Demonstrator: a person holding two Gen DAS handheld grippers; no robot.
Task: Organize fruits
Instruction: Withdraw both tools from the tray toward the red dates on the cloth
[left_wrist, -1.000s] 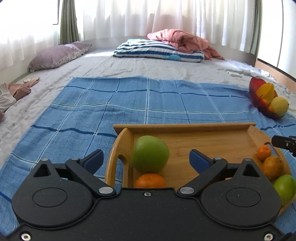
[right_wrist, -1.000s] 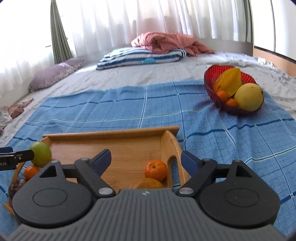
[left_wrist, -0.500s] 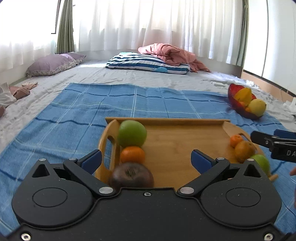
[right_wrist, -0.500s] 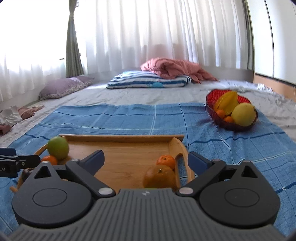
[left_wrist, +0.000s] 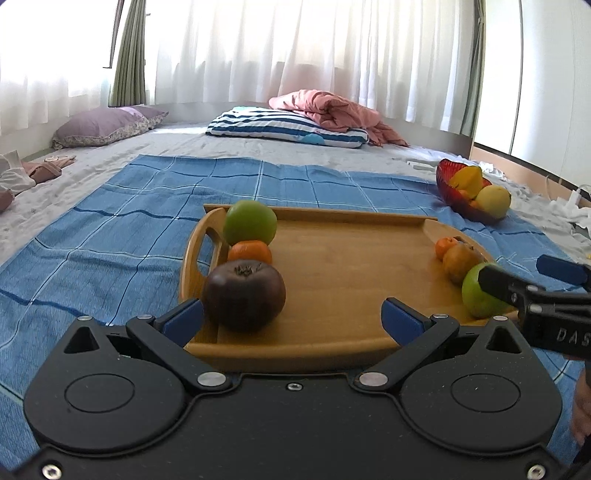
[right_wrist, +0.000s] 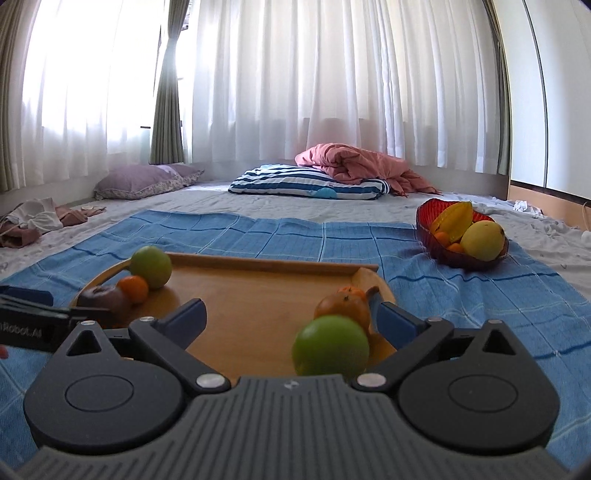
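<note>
A wooden tray is seen lying on a blue checked cloth spread over a bed. Along the tray's left side three fruits are lined up, touching: a green apple at the far end, a tangerine in the middle, and a dark persimmon nearest the camera. Along the right side another row is set: a small tangerine, an orange-brown fruit and a second green apple. The left gripper is held wide open at the tray's near edge, with nothing gripped. The right gripper is likewise spread wide and empty, the second apple lying between its blue pads without being clamped. Farther right on the cloth, well apart from the tray, a red bowl is filled with a starfruit, a yellow fruit and small oranges. Pillows and a pink blanket are piled before white curtains.
</note>
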